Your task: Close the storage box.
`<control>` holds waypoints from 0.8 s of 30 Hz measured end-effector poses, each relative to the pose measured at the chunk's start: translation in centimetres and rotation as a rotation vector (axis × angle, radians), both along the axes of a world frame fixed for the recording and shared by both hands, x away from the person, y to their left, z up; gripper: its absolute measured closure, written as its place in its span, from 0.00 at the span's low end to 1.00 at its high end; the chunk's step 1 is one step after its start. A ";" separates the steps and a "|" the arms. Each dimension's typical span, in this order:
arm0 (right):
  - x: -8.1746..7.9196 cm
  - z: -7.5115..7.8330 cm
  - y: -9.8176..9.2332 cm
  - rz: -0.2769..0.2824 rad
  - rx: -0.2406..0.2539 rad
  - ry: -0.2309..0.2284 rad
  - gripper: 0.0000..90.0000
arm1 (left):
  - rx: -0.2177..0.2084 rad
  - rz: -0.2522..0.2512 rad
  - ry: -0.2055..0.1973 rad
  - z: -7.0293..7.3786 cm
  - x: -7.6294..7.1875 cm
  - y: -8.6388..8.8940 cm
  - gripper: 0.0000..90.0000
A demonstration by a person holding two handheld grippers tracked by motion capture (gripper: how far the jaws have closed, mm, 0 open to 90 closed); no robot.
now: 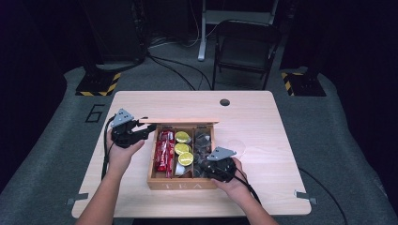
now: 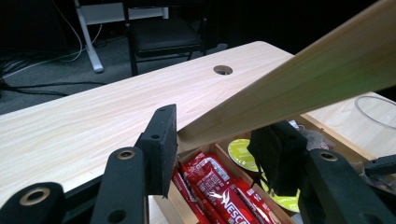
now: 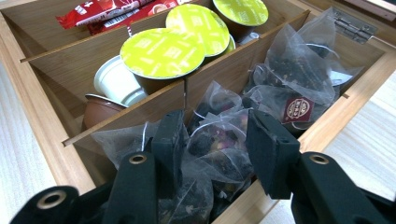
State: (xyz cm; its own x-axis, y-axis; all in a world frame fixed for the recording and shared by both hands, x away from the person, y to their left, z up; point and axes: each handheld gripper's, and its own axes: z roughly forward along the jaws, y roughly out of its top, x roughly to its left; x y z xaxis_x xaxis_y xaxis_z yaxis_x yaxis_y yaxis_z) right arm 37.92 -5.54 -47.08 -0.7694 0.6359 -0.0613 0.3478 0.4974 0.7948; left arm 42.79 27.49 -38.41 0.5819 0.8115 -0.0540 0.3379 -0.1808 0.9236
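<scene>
- Right now a wooden tea box sits on the near middle of the light wood table.
- Its lid stands open at the far side of the box.
- On the left, the left gripper pinches the left end of the lid, and its jaws are pressed tight on the thin wood.
- From the left gripper view, the lid runs up and away to the right from between the two black jaws.
- On the right, the right gripper dips into the right part of the box.
- Its jaws are spread partway, with a see-through tea bag between them. I cannot tell if the pads press on it.
- More clear tea bags fill that same right part.
- Green-topped cups sit in the middle part.
- Red packets lie in the left part.
- A clear round lid lies on the table just right of the box.
- A dark folding chair stands far behind the table.
</scene>
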 end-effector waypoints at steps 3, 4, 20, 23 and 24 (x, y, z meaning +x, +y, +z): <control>0.0 -0.1 0.1 0.012 -0.008 0.007 0.63 | -0.002 -0.001 -0.001 0.0 0.0 0.0 0.57; 0.1 -0.1 0.2 0.011 -0.013 0.002 0.63 | -0.002 -0.001 -0.001 0.0 0.0 0.0 0.57; 0.2 -0.1 0.7 0.014 -0.069 -0.007 0.67 | -0.006 -0.001 0.000 -0.1 0.0 0.0 0.57; 0.1 -0.1 0.7 0.007 -0.078 -0.004 0.74 | -0.005 -0.002 0.002 -0.1 0.0 0.0 0.57; 0.1 -0.1 0.6 0.018 -0.088 -0.004 0.76 | -0.005 -0.002 0.001 -0.1 0.0 0.0 0.57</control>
State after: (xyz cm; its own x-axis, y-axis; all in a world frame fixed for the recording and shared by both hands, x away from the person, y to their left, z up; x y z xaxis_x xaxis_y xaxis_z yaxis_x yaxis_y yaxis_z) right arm 38.03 -4.95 -47.17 -0.7802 0.6141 -0.1194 0.3353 0.5716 0.7489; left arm 42.77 27.51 -38.47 0.5835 0.8100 -0.0586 0.3389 -0.1773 0.9240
